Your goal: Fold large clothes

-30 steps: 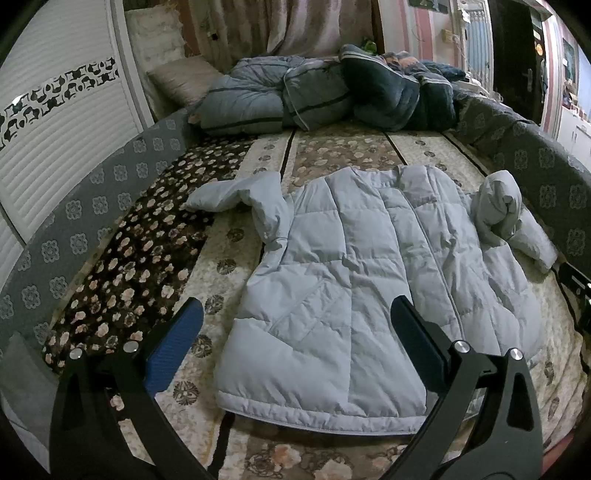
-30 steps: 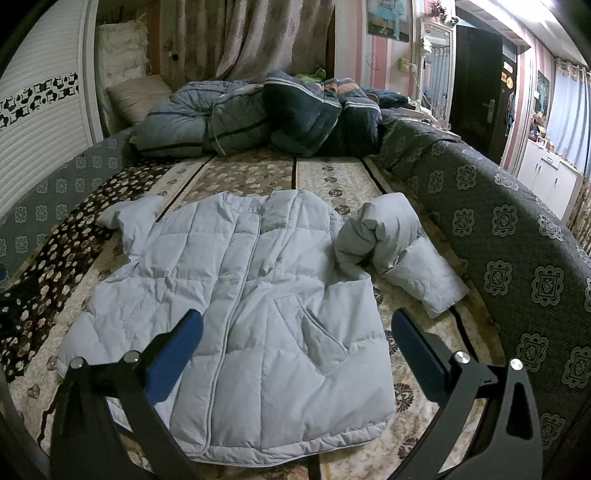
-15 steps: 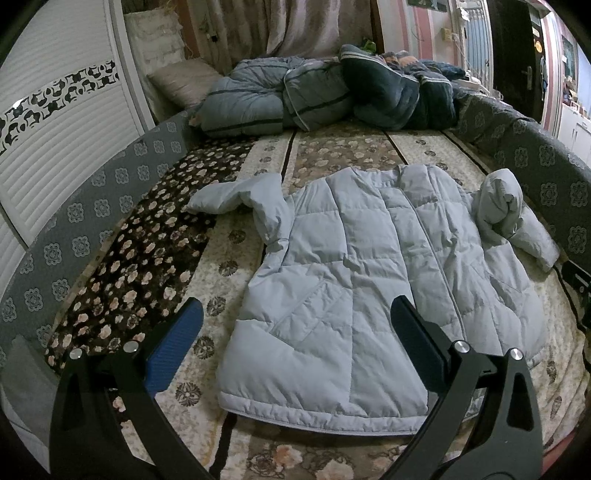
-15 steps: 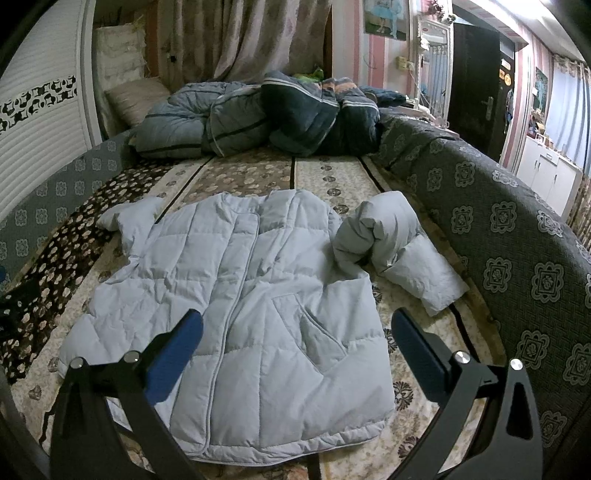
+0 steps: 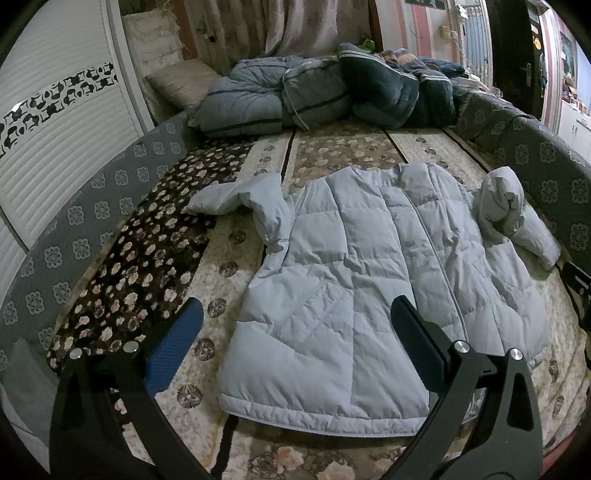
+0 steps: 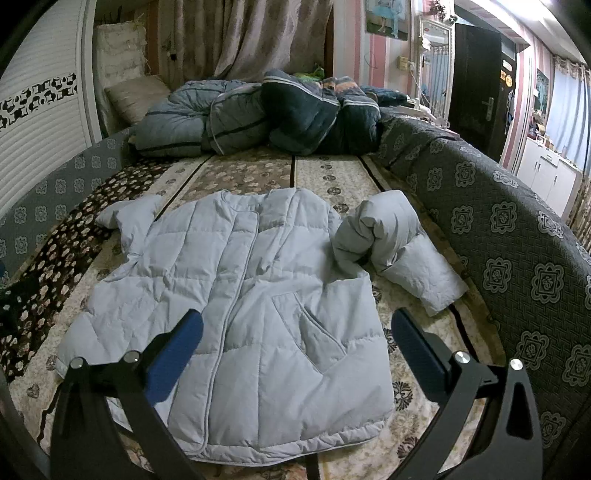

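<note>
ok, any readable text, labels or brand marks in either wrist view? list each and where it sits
No text can be read in either view.
Round sign on the dark door: some marking, too small and blurred to read.
Picture on the pink striped wall: an image only, no legible words.
Light blue puffer jacket: no visible logo or label.
Left tongs and right tongs: no markings visible.

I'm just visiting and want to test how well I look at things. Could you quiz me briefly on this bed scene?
1. True or false: the light grey puffer jacket lies front up and spread flat on the patterned bed cover.
2. Which sleeve is bunched up into a lump: A, the one near the dark upholstered side rail, or B, the one near the white slatted wardrobe?
3. What is piled at the far end of the bed?

Key: 1 true. 2 A. 3 Folded quilts, with a pillow beside them.
</note>
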A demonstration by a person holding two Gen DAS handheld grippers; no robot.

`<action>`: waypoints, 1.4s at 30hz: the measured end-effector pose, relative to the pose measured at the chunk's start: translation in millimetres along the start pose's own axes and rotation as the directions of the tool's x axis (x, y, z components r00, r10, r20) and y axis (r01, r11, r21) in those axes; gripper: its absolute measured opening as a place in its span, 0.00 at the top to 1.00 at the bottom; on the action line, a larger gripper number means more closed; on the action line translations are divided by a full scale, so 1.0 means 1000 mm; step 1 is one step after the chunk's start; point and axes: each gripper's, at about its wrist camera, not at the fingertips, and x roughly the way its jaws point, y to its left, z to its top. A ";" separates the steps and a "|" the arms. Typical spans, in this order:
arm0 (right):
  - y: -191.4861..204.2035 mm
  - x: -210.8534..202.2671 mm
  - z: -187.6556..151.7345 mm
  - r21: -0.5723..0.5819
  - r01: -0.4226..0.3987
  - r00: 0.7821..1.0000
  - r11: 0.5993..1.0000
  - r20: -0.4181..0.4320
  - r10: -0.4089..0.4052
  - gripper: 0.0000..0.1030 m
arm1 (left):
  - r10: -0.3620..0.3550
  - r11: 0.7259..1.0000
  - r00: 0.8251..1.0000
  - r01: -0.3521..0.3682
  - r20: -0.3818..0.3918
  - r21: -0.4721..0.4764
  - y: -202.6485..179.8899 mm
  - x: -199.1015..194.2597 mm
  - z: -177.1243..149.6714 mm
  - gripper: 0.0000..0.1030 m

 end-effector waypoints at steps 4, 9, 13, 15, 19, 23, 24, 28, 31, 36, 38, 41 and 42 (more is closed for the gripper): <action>0.001 0.000 -0.001 -0.001 -0.001 1.000 1.000 0.001 0.001 0.01 | 0.000 1.000 1.000 0.000 -0.001 0.002 0.000 0.001 0.001 0.03; 0.000 0.001 -0.001 -0.003 -0.002 1.000 1.000 0.000 0.002 0.01 | 0.000 1.000 1.000 0.000 0.000 0.003 0.001 0.003 0.003 0.03; 0.001 0.002 -0.001 -0.004 0.000 1.000 1.000 0.001 0.000 0.01 | 0.000 1.000 1.000 0.000 0.001 -0.002 0.002 0.007 0.007 0.03; 0.000 0.003 -0.001 -0.007 0.003 1.000 1.000 -0.002 -0.003 0.01 | -0.001 1.000 1.000 0.001 0.002 -0.003 0.002 0.009 0.008 0.03; -0.002 0.009 -0.004 -0.009 0.008 1.000 1.000 -0.015 -0.008 0.01 | 0.010 1.000 1.000 -0.010 0.008 0.002 0.003 0.013 0.010 0.03; 0.000 0.023 0.000 -0.018 0.014 1.000 1.000 -0.027 -0.015 0.01 | 0.014 1.000 1.000 -0.014 0.009 -0.001 0.006 0.018 0.014 0.03; -0.001 0.025 0.001 -0.019 0.015 0.999 1.000 -0.028 -0.016 0.01 | 0.016 1.000 1.000 -0.016 0.009 -0.003 0.008 0.021 0.016 0.03; 0.002 0.032 0.006 -0.032 0.012 0.999 0.999 -0.031 -0.013 0.01 | 0.008 1.000 1.000 -0.008 0.006 -0.017 0.012 0.030 0.019 0.03; 0.006 0.036 0.010 -0.045 0.015 0.999 0.999 -0.029 -0.016 0.01 | 0.005 1.000 1.000 -0.006 -0.006 -0.026 0.014 0.041 0.021 0.03; 0.011 0.051 0.017 -0.060 0.033 0.998 0.998 -0.048 -0.036 0.01 | 0.006 1.000 1.000 -0.006 -0.019 -0.029 0.017 0.058 0.025 0.03; 0.013 0.057 0.019 -0.062 0.028 0.998 0.998 -0.047 -0.031 0.01 | 0.010 1.000 1.000 -0.010 -0.024 -0.028 0.020 0.066 0.026 0.03; 0.016 0.060 0.020 -0.063 0.017 1.000 0.998 -0.022 -0.019 0.01 | 0.010 0.999 1.000 -0.010 -0.024 -0.030 0.023 0.074 0.027 0.03; 0.017 0.061 0.021 -0.065 0.011 1.000 0.998 -0.008 -0.011 0.01 | -0.002 0.999 1.000 0.001 -0.022 -0.032 0.025 0.077 0.028 0.03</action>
